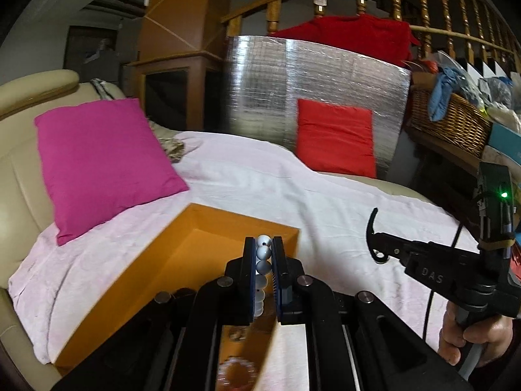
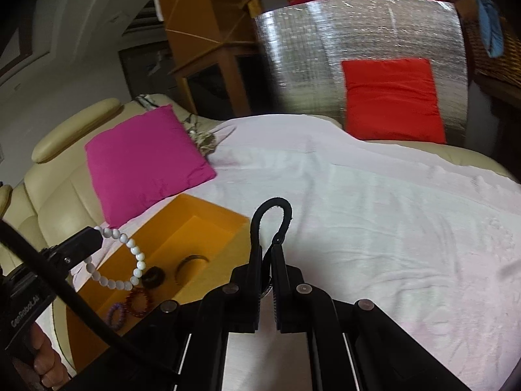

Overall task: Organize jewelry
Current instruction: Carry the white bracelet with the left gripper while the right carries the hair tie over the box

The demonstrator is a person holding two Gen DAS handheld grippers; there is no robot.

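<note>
Where fingers [image 1: 250, 280] clamp, the bracelet [image 1: 263, 262] hides.

Round white bead bracelet [image 2: 125, 262]: glossy, smooth | flat orange tray [image 2: 182, 228]: matt, smooth | black looped strap [image 2: 272, 224]: matt, leather-like | pale pink cloth cover [image 2: 374, 215]: soft, lightly creased | silver foil panel [image 2: 325, 49], 12 o'clock: shiny, quilted

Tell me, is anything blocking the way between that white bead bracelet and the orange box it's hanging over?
Nothing visible does. The left gripper holds the white bead bracelet above the open orange box, with no lid on it. Inside lie a dark ring, a bangle, a red bracelet and a purple one.
</note>
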